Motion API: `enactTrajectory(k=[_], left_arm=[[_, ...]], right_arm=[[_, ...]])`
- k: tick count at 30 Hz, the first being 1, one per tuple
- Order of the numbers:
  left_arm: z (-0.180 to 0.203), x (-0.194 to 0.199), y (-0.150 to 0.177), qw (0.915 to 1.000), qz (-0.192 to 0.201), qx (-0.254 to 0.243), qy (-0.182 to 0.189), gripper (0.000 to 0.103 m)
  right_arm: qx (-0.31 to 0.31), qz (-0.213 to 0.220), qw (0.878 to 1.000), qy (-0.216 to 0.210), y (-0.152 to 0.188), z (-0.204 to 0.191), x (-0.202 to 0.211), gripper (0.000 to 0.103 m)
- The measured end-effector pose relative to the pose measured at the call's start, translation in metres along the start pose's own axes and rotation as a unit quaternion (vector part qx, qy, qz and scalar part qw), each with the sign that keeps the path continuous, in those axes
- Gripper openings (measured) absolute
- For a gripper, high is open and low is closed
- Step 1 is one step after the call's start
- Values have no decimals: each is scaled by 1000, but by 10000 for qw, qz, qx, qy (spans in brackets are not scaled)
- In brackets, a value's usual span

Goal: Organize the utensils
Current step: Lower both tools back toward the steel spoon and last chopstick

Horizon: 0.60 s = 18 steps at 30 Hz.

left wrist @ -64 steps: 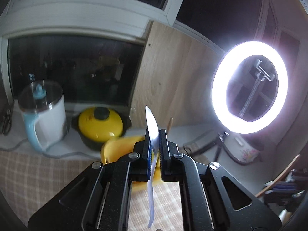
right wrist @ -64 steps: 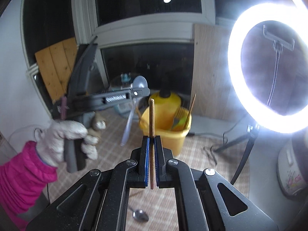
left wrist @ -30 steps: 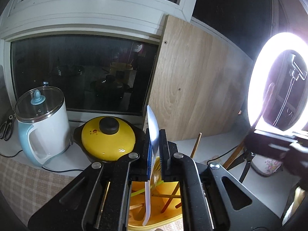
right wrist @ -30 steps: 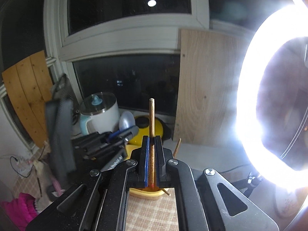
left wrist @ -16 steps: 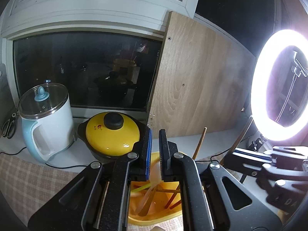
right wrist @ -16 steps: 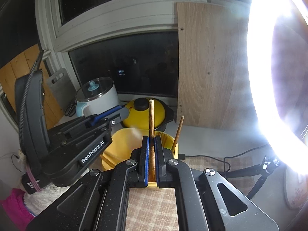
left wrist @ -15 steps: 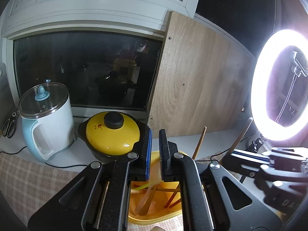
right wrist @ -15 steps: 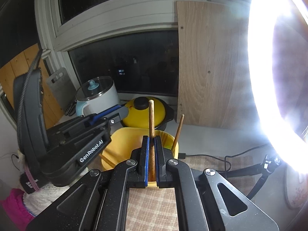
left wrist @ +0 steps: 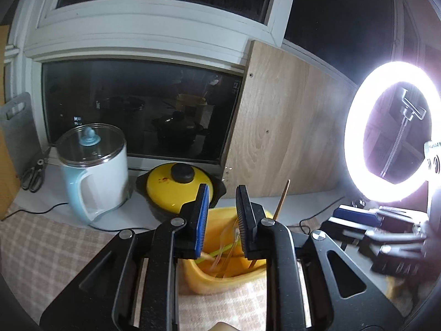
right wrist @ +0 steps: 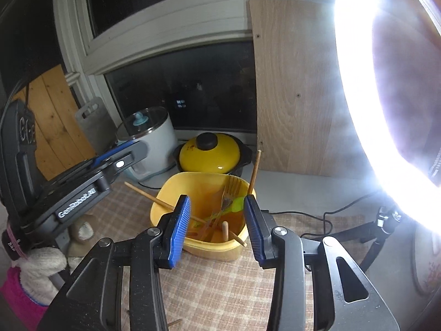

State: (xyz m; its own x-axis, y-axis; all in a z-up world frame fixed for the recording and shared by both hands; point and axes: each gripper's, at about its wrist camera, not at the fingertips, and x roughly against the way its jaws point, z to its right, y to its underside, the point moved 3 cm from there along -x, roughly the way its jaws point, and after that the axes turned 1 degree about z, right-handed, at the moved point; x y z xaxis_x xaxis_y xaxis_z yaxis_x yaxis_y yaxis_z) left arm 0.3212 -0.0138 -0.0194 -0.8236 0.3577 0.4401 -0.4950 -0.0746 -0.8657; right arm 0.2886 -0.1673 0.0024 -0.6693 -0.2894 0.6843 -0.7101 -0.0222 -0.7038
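Note:
A yellow plastic tub [right wrist: 171,193] stands on the checked cloth and holds several utensils: a fork [right wrist: 230,190], a green utensil [right wrist: 235,203] and wooden chopsticks [right wrist: 148,194]. One chopstick [right wrist: 254,171] leans up at its right rim. My right gripper [right wrist: 216,227] is open and empty just above the tub's near rim. My left gripper [left wrist: 220,220] is open and empty over the same tub [left wrist: 217,278], and it also shows in the right wrist view [right wrist: 110,162]. A blurred clear utensil [left wrist: 228,244] lies in the tub.
A yellow-lidded black pot [right wrist: 210,153] and a white and blue kettle [right wrist: 150,143] stand behind the tub. A bright ring light [left wrist: 391,132] on a tripod [right wrist: 377,237] stands to the right with cables. A wooden board [right wrist: 297,88] leans on the window. Scissors [left wrist: 33,171] lie far left.
Both grippers have opened. The white spoon left my left gripper and the wooden chopstick left my right gripper; both now lie in the yellow tub.

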Motion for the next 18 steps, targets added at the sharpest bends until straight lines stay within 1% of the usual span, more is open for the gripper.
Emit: enactTrajectory(k=[4, 6, 8, 10, 13, 15, 18], left_arm=[[-4, 31, 5, 9999, 21, -120, -40, 19], [-4, 44, 10, 9997, -3, -248, -41, 19], [-4, 55, 18, 9991, -94, -422, -24, 19], [-5, 64, 30, 9977, -307, -608, 6, 19], [-8, 70, 49, 9948, -660, -774, 62, 19], [-10, 71, 65, 9915, -964, -860, 153, 19], [-11, 70, 91, 9846, -1435, -939, 332, 19]], right_arm=[[86, 79, 9999, -105, 9, -1, 20, 39], [128, 21, 9997, -212, 17, -2, 28, 42], [177, -17, 9991, -389, 29, -2, 35, 53], [230, -25, 9987, -464, 44, -1, 42, 57], [295, -141, 9978, -574, 71, 0, 49, 58], [283, -421, 9964, -684, 94, 2, 49, 58], [71, -992, 9915, -840, 133, 8, 45, 58]])
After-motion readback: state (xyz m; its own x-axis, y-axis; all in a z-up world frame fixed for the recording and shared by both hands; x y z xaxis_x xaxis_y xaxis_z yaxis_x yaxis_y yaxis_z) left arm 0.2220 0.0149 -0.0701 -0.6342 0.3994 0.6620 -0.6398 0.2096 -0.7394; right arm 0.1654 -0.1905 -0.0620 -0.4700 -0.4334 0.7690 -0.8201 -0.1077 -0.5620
